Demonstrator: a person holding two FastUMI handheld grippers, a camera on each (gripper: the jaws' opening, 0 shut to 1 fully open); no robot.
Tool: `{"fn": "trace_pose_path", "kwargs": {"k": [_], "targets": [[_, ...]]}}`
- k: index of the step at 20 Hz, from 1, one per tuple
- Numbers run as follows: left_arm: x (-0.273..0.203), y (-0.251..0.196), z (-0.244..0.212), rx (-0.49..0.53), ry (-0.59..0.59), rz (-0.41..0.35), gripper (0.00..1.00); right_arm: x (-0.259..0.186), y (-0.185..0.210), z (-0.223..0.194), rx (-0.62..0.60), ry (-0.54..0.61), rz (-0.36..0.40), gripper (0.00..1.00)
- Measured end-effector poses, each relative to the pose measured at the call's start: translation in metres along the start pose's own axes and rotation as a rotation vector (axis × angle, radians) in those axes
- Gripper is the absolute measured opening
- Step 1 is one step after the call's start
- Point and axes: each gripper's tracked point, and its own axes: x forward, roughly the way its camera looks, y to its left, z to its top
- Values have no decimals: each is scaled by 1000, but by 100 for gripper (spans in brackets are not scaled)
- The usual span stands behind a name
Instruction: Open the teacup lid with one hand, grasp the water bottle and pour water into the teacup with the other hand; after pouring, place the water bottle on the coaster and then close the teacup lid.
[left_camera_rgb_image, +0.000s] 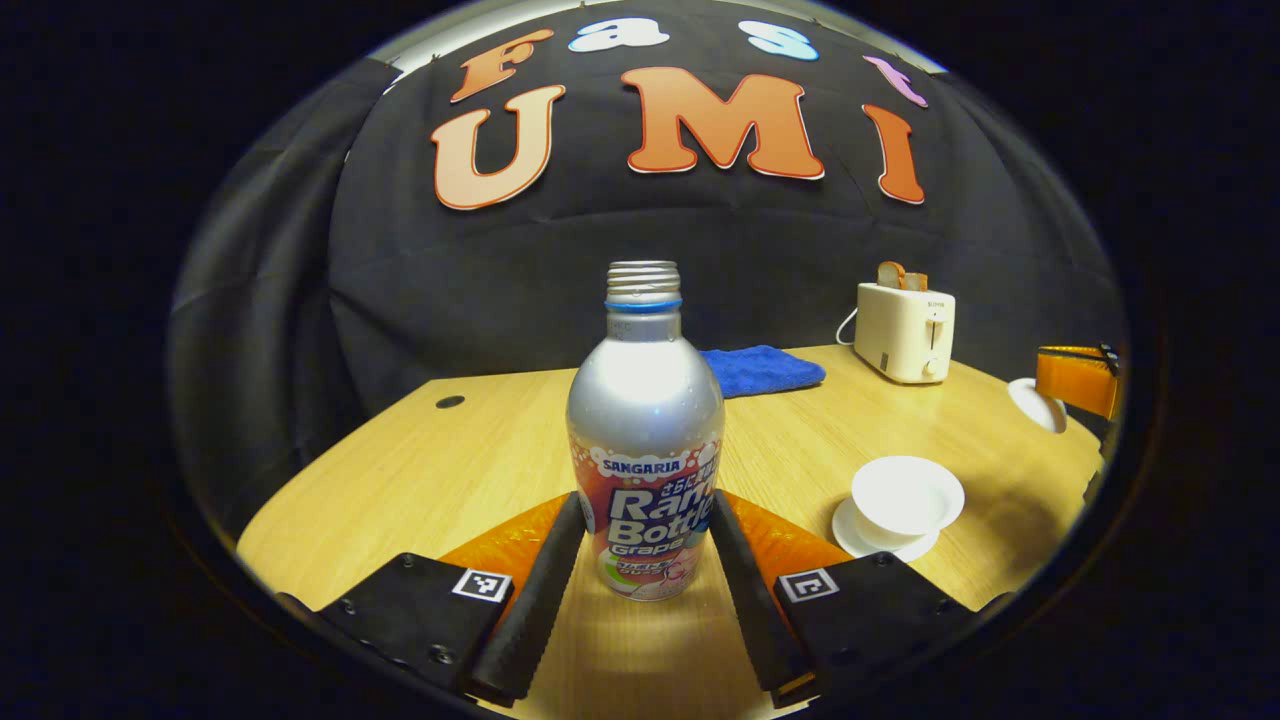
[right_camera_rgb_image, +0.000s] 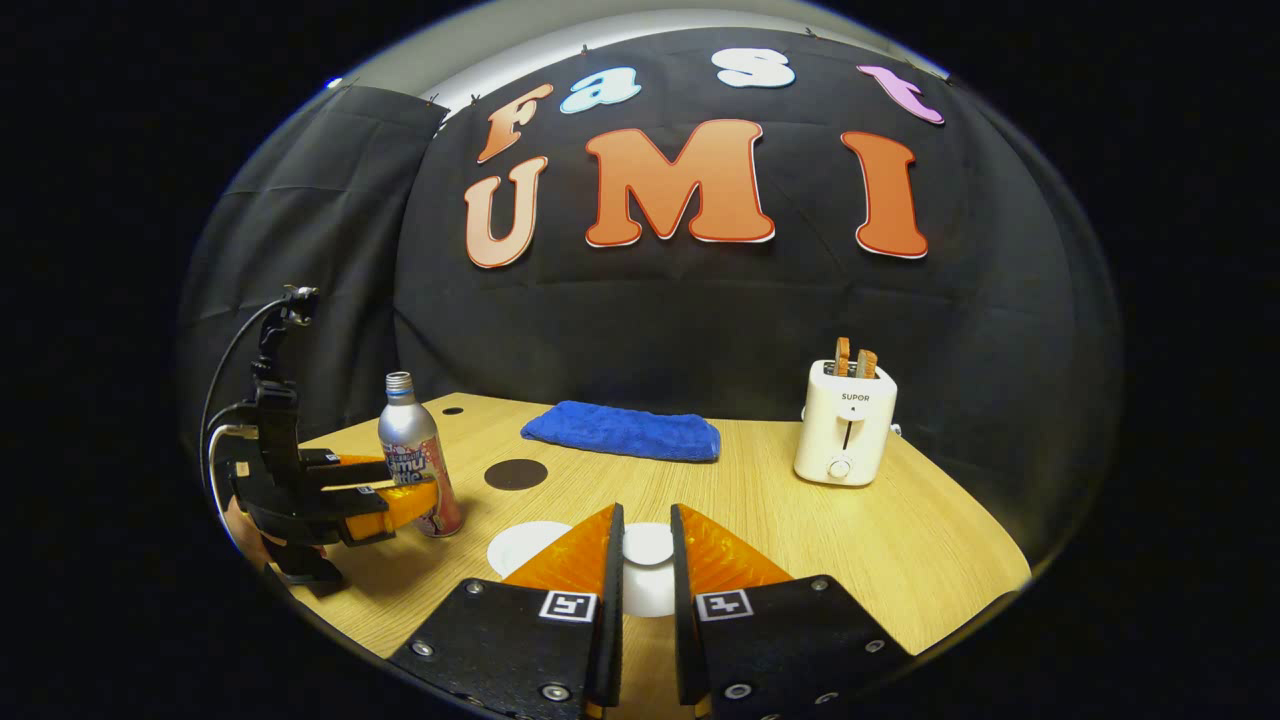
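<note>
Aluminium bottle: water bottle (left_camera_rgb_image: 645, 440) stood upright on the table (left_camera_rgb_image: 400, 480), cap off, directly ahead of the left gripper (left_camera_rgb_image: 645, 560) and between its two fingers.
Left gripper state: both foam pads (left_camera_rgb_image: 545, 570) lay against the bottle's lower label; it looked clamped on, though whether the squeeze was firm I could not tell.
Bottle handling: smooth metal wall, probably slick and easily dented; droplets near the shoulder. Weight depends on fill, which was hidden. Mid-body would be a steadier hold than this low one for tipping.
Right gripper state: right gripper (right_camera_rgb_image: 645, 560) nearly clenched, a narrow gap between the fingers, with the white lid (right_camera_rgb_image: 648, 545) just beyond the tips.
Teacup: teacup (left_camera_rgb_image: 905, 495) sat open on its saucer (left_camera_rgb_image: 850, 530), ahead and right of the left gripper. Thin porcelain, brittle, light enough to slide.
Coaster: dark coaster (right_camera_rgb_image: 515, 474) lay beyond the bottle, well apart from the cup.
Background: blue cloth (right_camera_rgb_image: 620, 432) and toaster (right_camera_rgb_image: 845, 425) far ahead.
</note>
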Motion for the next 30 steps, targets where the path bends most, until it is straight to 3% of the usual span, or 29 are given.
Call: {"fn": "trace_pose_path", "kwargs": {"k": [1,7,12,20,21,22,28,29,30], "targets": [[0,3,3,27,-6,16,82,-1,-2,0,-1,-3,-2,22],[-2,21,20,283,-34,113,80,-6,-17,-2,9,-10,-25,22],[-1,22,31,481,-57,154,82,-12,-33,1,38,-28,-53,22],[1,10,42,765,-91,190,85,-22,-61,2,42,-44,-97,22],[2,9,44,798,-95,195,79,-24,-64,2,45,-47,-104,22],[2,8,45,829,-100,200,82,-24,-67,2,44,-47,-108,22],[3,5,50,1021,-102,212,82,-31,-70,3,48,-63,-113,22],[2,3,52,1048,-103,213,79,-31,-71,2,49,-63,-113,22],[2,1,56,1084,-110,212,82,-32,-71,3,50,-65,-114,22]]}}
